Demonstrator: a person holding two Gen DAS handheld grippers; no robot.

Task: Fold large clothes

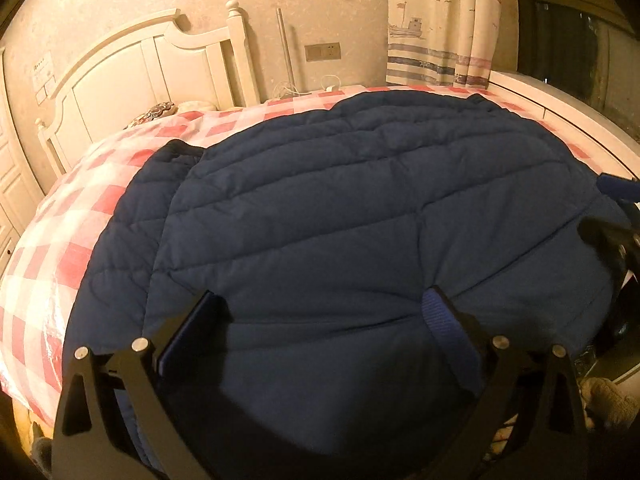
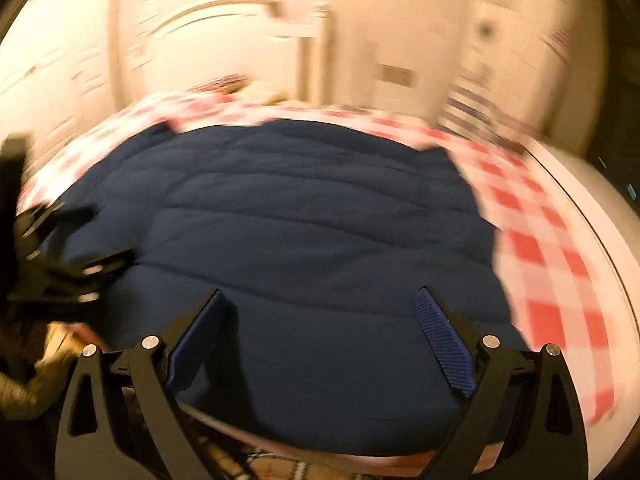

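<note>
- Navy quilted jacket (image 1: 320,208) lies spread flat mid-frame on your bed's red-checked cover (image 1: 80,208).
- Your left tool (image 1: 324,320) is spread wide over the jacket, holding nothing.
- Your right tool (image 2: 320,316) is likewise wide and empty; view blurred.

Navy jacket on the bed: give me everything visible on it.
The navy jacket is a quilted, puffy garment with horizontal stitch lines, soft matte fabric. It lies spread flat on the red-and-white checked bedspread, covering most of its near half. A sleeve or side panel lies along its left edge in the left wrist view. The left gripper and right gripper are open above its near edge; contact can't be confirmed.
</note>
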